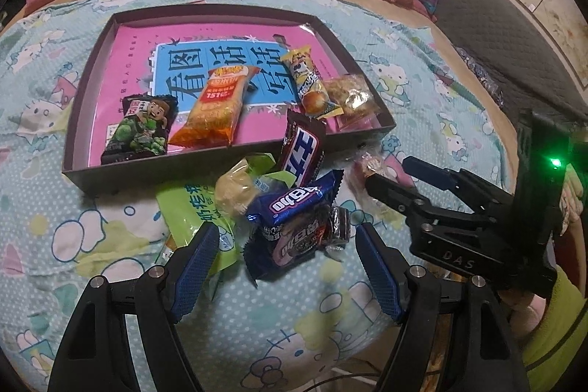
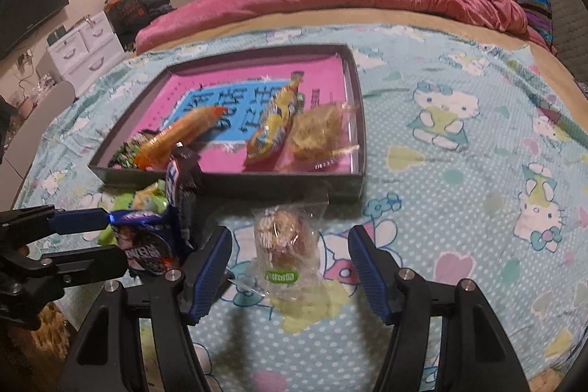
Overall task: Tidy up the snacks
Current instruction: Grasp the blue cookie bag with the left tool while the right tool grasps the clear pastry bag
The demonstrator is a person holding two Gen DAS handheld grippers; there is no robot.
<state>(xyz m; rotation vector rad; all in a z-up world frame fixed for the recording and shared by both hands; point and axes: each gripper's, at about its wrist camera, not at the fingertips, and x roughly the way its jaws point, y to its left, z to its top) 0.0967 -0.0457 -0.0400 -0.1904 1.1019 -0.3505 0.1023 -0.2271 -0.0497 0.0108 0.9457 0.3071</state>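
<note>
A: Where do the snacks stand?

B: Four lie in the dark tray (image 1: pixel 75 120) on the bed's cartoon-print sheet (image 1: pixel 55 245): a green-and-black packet (image 1: pixel 141 131) at its near left, an orange packet (image 1: pixel 217 105) beside it, a yellow bar (image 1: pixel 310 85), and a clear-wrapped pastry (image 1: pixel 352 100) at the near right corner.

A: And outside it?

B: A heap sits just near of the tray's front wall: a green bag (image 1: pixel 187 219), a pale cake (image 1: pixel 235 190), a brown bar (image 1: pixel 303 149) leaning on the wall, and a blue Oreo packet (image 1: pixel 294 208).

A: The left tongs (image 1: pixel 284 267)?

B: Spread wide, holding nothing, with the Oreo packet just beyond the tips.

A: The right tongs (image 2: pixel 290 267)?

B: Also spread, straddling a clear-wrapped sweet (image 2: pixel 284 245) lying on the sheet, right of the heap. The pads (image 2: pixel 362 267) are not touching it.
</note>
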